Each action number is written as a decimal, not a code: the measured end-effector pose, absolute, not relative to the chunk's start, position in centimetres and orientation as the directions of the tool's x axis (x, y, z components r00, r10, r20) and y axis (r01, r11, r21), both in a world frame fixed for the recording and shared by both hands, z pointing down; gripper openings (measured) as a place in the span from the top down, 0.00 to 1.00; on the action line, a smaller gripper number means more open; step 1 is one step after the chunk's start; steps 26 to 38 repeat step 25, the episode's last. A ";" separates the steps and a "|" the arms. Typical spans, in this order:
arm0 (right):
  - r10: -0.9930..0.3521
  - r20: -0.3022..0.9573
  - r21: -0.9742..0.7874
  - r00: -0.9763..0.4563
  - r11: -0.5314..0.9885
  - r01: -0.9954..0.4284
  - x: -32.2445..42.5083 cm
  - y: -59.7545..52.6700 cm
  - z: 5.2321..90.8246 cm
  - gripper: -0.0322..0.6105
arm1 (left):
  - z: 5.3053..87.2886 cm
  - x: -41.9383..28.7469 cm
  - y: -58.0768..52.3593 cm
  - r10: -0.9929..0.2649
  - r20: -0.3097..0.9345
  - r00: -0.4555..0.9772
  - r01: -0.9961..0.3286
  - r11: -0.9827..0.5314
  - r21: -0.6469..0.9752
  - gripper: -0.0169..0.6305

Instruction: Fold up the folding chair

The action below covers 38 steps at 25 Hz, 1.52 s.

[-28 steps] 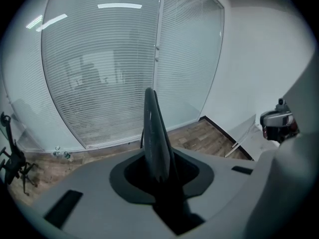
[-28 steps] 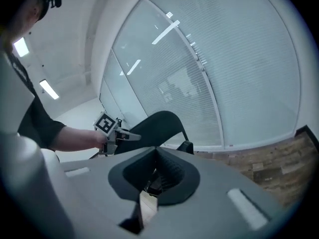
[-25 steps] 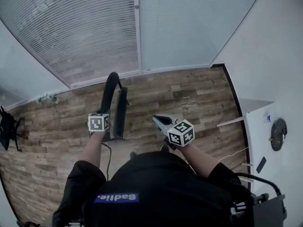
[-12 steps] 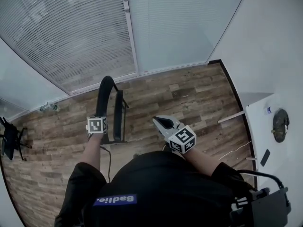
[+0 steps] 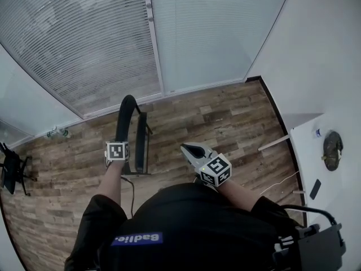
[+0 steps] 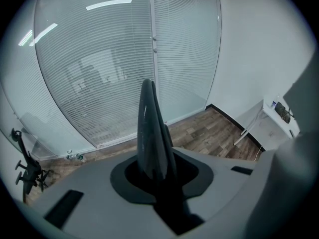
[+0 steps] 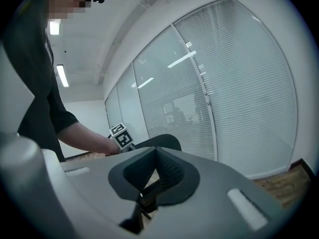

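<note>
The folding chair (image 5: 128, 117) stands on the wood floor (image 5: 225, 123) just in front of the person, near the glass wall with its lowered blinds. Seat and back lie nearly parallel, so it looks close to flat.

The left gripper (image 5: 119, 151) has its jaws clamped on the chair. In the left gripper view a dark, narrow edge rises straight out from between them. The right gripper (image 5: 188, 148) hangs free to the chair's right, jaws pressed together on nothing.

I would expect the chair to be stiff and fairly weighty, with a rigid frame and a smooth black surface that hard jaws could slide along. It is tall and narrow, so it may tip sideways when held at one point. The rounded top rim of the back seems the best hold, with the second gripper steadying the seat edge, clear of the hinges.

No brand or label can be read on the chair. The gripper cubes bear only black-and-white square markers. A blue patch (image 5: 138, 237) sits on the person's black top.
</note>
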State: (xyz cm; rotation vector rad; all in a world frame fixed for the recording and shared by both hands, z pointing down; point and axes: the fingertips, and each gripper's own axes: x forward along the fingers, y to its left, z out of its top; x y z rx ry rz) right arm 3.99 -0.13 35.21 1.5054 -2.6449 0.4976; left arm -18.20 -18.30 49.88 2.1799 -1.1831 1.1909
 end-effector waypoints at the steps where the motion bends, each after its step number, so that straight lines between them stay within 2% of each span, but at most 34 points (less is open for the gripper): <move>1: -0.828 0.208 -0.248 -0.521 0.471 -0.847 4.0 0.0 35.3 0.95 | 49.9 -18.2 -18.3 -0.491 0.825 0.281 -0.820 -0.569 -0.059 0.85; 38: -0.819 0.242 -0.267 -0.520 0.459 -0.847 3.4 1.8 36.5 0.95 | 50.1 -19.1 -17.5 -0.494 0.829 0.262 -0.812 -0.577 -0.087 0.85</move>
